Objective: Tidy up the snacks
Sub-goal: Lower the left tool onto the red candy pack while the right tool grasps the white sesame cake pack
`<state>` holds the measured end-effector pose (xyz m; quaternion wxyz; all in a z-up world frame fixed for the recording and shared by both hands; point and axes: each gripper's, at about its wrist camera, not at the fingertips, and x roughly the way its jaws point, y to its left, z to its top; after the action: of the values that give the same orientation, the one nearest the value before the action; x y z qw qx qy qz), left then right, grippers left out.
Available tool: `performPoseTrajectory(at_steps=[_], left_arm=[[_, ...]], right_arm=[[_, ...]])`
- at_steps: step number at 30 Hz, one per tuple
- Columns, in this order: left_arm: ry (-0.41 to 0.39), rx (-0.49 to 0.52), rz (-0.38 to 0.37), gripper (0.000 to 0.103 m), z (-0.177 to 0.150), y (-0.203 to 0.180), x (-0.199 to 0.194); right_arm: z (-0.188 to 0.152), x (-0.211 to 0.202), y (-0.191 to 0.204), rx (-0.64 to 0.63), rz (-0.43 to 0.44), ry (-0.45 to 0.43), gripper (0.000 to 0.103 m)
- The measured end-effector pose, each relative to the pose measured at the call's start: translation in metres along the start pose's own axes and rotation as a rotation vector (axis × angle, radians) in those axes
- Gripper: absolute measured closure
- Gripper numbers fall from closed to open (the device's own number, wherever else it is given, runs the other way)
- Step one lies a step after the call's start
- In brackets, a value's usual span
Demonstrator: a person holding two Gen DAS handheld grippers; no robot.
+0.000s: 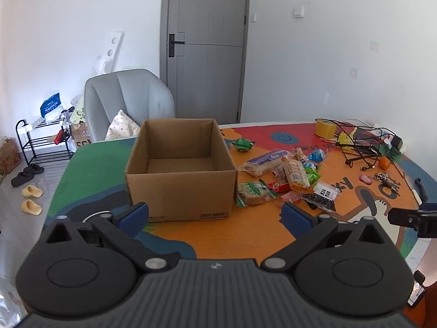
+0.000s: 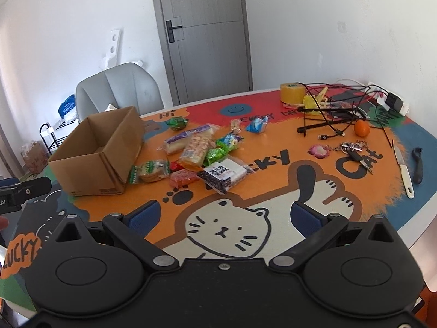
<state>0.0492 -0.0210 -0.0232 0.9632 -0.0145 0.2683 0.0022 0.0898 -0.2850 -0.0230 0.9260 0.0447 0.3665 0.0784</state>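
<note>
Matt brown cardboard box [image 1: 180, 188]; glossy plastic snack wrappers [image 2: 196, 150]; smooth printed tablecloth [image 2: 273, 191].

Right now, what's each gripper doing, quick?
Left gripper: open, holding nothing.
Right gripper: open, holding nothing.

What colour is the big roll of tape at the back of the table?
Yellow. The roll of tape shows best in the right wrist view.

Snack pile [image 2: 202, 153] beside cardboard box [image 2: 99, 150], right gripper [image 2: 225, 214] fingers apart.
</note>
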Motion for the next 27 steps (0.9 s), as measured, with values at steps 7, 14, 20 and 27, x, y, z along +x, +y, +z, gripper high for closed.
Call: performPoseTrajectory(at_steps=[7,14,20,27], left_arm=[[0.009,-0.003,-0.048,0.001,-0.002,-0.022,0.029],[0.004,-0.016,-0.074,0.004,-0.005,-0.039,0.052],[0.013,-0.035,-0.092,0.012,-0.007,-0.048,0.07],[0.032,-0.047,-0.118,0.031,-0.004,-0.056,0.094]], right_arm=[[-0.002,0.02,-0.022,0.055,0.049,0.008,0.0],[-0.001,0.04,-0.038,0.077,0.14,0.001,0.0],[0.004,0.066,-0.049,0.056,0.165,-0.016,0.001],[0.004,0.096,-0.05,0.015,0.179,-0.02,0.008]])
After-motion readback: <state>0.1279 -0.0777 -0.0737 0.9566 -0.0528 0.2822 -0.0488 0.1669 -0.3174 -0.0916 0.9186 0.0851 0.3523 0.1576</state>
